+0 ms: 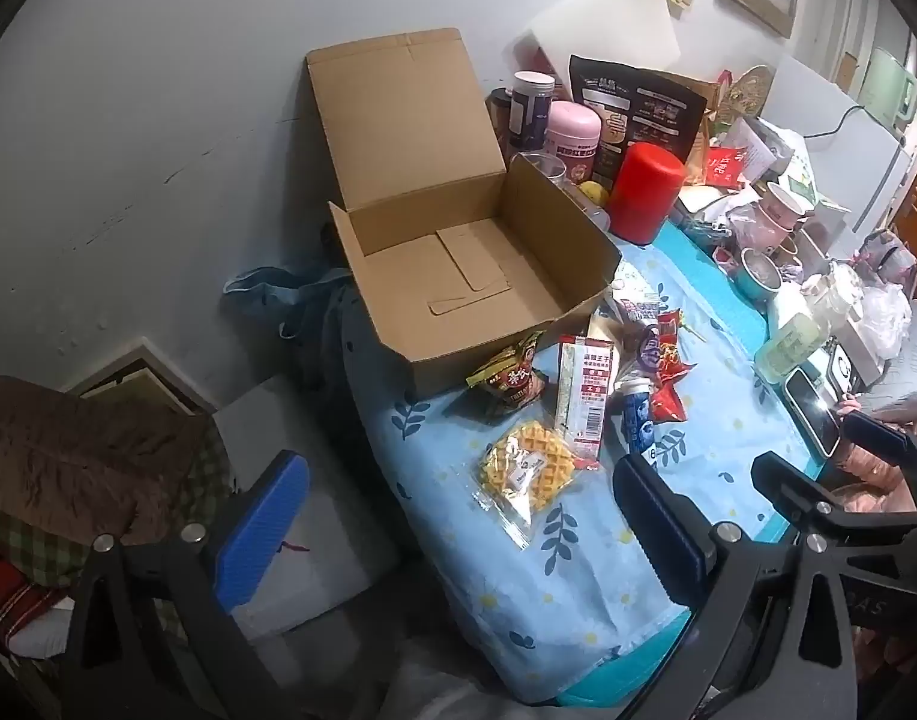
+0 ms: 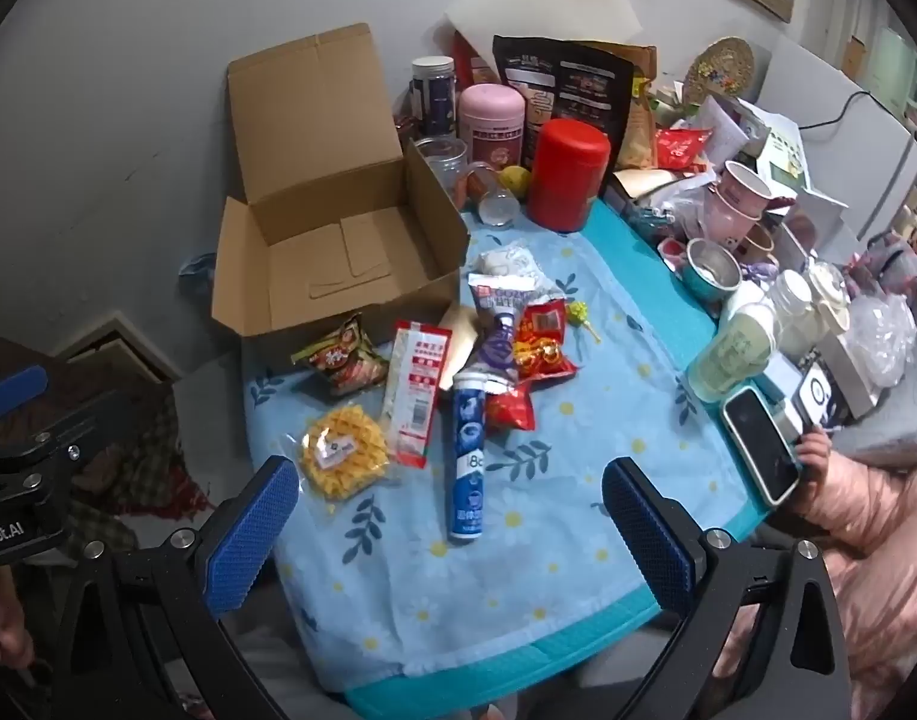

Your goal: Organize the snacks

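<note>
Your right gripper (image 2: pixel 449 531) hangs wide open above the blue floral tablecloth (image 2: pixel 554 546), holding nothing. Between its fingers lies a blue tube (image 2: pixel 467 456), beside a waffle packet (image 2: pixel 338 453) and a white-and-red sachet (image 2: pixel 416 390). The cardboard box (image 2: pixel 332 240) stands open and empty behind them. Red wrappers (image 2: pixel 536 354), possibly sweets, lie near the tube.

The brown corrugated cardboard box (image 2: pixel 338 240) looks matt; the light-blue floral cloth (image 2: pixel 548 510) on the desk is soft; the clear plastic waffle wrapper (image 2: pixel 338 456) and blue tube (image 2: pixel 467 450) are glossy.
</note>
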`<state>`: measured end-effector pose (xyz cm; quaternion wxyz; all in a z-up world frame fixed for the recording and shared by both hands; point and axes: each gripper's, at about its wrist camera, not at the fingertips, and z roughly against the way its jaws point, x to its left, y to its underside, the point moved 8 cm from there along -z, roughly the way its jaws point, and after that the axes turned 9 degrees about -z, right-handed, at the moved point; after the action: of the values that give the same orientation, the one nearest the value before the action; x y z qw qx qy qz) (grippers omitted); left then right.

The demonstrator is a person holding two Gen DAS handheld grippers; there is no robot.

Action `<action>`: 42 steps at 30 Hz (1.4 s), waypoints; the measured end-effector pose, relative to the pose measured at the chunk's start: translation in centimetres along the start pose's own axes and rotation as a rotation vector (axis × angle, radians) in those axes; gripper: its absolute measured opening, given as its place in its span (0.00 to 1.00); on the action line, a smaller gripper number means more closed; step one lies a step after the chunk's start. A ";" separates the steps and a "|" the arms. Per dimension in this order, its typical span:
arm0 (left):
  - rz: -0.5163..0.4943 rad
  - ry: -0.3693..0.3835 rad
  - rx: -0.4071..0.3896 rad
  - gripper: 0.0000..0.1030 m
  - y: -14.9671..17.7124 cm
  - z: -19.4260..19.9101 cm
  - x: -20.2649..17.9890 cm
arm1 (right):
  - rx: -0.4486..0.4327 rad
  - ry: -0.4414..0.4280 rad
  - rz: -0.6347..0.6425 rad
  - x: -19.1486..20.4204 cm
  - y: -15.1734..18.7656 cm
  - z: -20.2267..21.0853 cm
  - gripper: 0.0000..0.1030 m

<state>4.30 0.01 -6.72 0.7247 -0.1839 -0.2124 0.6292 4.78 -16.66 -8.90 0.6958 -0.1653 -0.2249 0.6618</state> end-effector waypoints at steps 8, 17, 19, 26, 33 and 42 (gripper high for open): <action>0.002 0.003 0.000 1.00 0.0 0.3 -0.5 | 0.002 -0.004 0.000 0.1 -0.1 -0.2 1.00; -0.001 0.027 -0.010 1.00 -1.0 -0.5 -0.5 | 0.011 0.000 -0.001 0.4 -1.1 -1.0 1.00; 0.000 0.030 -0.014 1.00 -1.1 -0.5 -0.5 | 0.013 0.002 0.001 0.5 -1.3 -1.3 1.00; -0.002 0.031 -0.014 1.00 -1.5 -0.9 -0.3 | 0.010 0.005 0.007 0.5 -1.8 -1.6 1.00; 0.002 0.032 -0.018 1.00 -1.6 -0.8 -0.2 | 0.011 0.006 0.006 0.6 -1.9 -1.5 1.00; 0.000 0.038 -0.026 1.00 -1.6 -0.4 -0.3 | 0.007 0.011 0.001 0.4 -2.1 -1.2 1.00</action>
<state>5.78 -0.53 -6.23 0.7262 -0.2052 -0.2069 0.6227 7.22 -16.32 -8.80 0.6972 -0.1665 -0.2185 0.6621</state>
